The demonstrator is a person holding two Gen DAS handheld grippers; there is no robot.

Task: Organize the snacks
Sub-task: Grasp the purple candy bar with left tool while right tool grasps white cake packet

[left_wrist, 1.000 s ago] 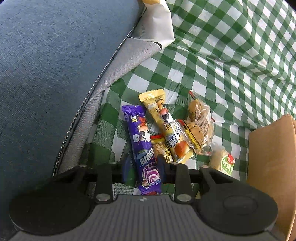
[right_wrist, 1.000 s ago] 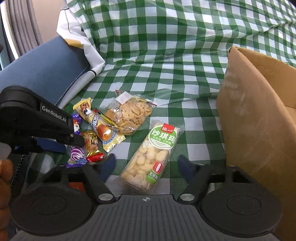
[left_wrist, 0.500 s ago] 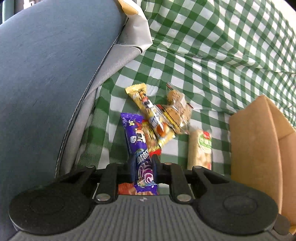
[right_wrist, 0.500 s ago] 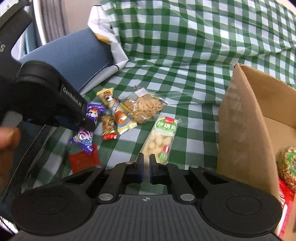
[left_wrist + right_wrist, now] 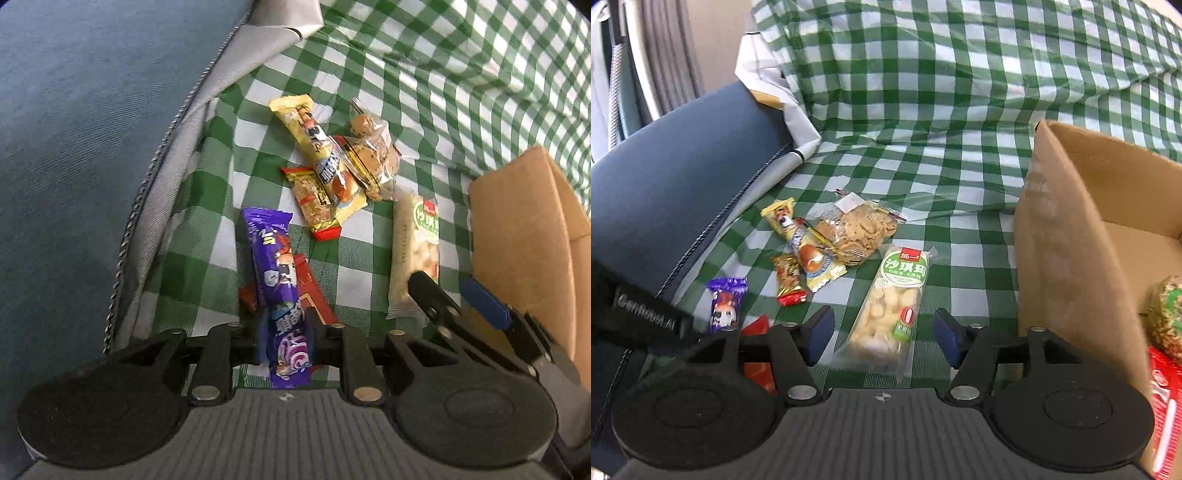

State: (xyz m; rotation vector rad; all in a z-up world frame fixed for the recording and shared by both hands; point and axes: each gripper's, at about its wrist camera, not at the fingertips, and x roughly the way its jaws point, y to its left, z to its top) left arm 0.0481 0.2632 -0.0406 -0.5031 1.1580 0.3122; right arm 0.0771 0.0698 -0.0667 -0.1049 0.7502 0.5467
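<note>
Lifted off the checked cloth [image 5: 369, 291] since a second ago, the purple bar [image 5: 277, 280] is hanging pinched in the left gripper [image 5: 284, 343] near the cloth's left edge. Right gripper [image 5: 882, 334] fingers, just reopened, are spreading around the green-labelled pack [image 5: 890, 306], not touching it, beside the cardboard box [image 5: 1071, 236].

Bare checked cloth [image 5: 975, 258] lies open between the green-labelled pack [image 5: 890, 306] and the cardboard box [image 5: 1060, 251]. The box wall blocks the right; a blue cushion [image 5: 676, 177] hems the left.
</note>
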